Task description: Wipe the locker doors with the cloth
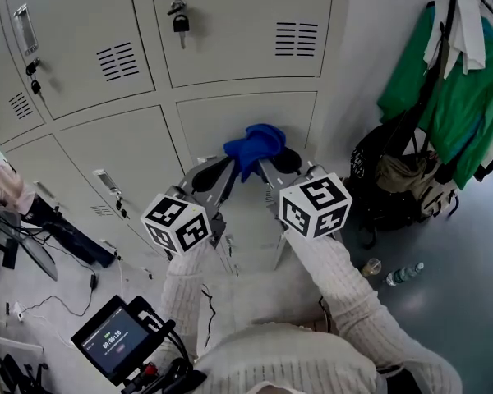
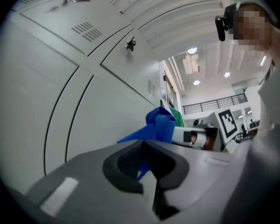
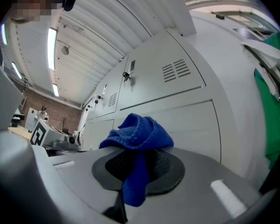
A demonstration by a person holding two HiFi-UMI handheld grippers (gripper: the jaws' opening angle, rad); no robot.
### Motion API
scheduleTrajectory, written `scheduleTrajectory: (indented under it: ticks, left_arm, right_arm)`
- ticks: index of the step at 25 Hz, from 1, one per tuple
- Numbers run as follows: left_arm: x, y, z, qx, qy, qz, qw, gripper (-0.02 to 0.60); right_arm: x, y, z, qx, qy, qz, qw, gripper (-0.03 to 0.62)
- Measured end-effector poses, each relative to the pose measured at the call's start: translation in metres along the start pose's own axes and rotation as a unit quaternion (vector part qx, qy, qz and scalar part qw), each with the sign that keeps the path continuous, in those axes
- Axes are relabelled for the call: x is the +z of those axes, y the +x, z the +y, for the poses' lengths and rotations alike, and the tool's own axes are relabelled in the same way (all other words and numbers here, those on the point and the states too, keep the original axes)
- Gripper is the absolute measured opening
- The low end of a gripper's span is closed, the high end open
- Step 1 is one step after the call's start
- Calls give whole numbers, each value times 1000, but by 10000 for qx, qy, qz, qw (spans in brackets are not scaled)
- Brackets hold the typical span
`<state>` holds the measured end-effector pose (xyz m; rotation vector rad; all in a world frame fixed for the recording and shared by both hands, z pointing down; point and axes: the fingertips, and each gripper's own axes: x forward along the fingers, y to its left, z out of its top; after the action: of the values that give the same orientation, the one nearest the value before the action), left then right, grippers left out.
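Observation:
A bunched blue cloth (image 1: 256,142) hangs in front of a pale grey lower locker door (image 1: 246,117). My right gripper (image 1: 276,162) is shut on the blue cloth (image 3: 137,132), which spills over its black pads with a tail drooping down between them. My left gripper (image 1: 223,167) sits just left of it, jaws closed together. In the left gripper view a sliver of the cloth (image 2: 161,125) runs down into the notch between the pads (image 2: 130,164), so the left gripper (image 2: 147,169) looks shut on a corner. Both tips are close to the locker door (image 2: 107,106).
More locker doors with vents and a padlock (image 1: 181,23) stand above. Green jackets (image 1: 452,89) and a black bag (image 1: 394,179) hang at the right wall. A water bottle (image 1: 404,273) and a small jar (image 1: 371,267) lie on the floor. A screen device (image 1: 111,339) and cables sit lower left.

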<state>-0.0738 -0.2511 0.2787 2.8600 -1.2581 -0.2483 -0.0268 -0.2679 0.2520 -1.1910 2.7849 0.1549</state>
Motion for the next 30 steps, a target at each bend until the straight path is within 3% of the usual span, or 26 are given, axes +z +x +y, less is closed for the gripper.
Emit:
scheduleTrajectory:
  ticks: [7,10,23,30]
  left_arm:
    - [58,18,-17,-132,1060,-226,9940,6]
    - [67,22,-16,-236,984,-320,9944,6]
    - [72,29,11,-70,887,-447,9950,6]
    - [65,34,13,-131,581,-412,9974,6]
  right_arm:
    - [46,5,-10,-110,-387,-440,9982,51]
    - [53,10,-12,-107,-432,-500,9978,51]
    - [51,31,-26,-270,-595,-418,9970,51]
    - [48,30,-26,-300,-525,-555,9966,51]
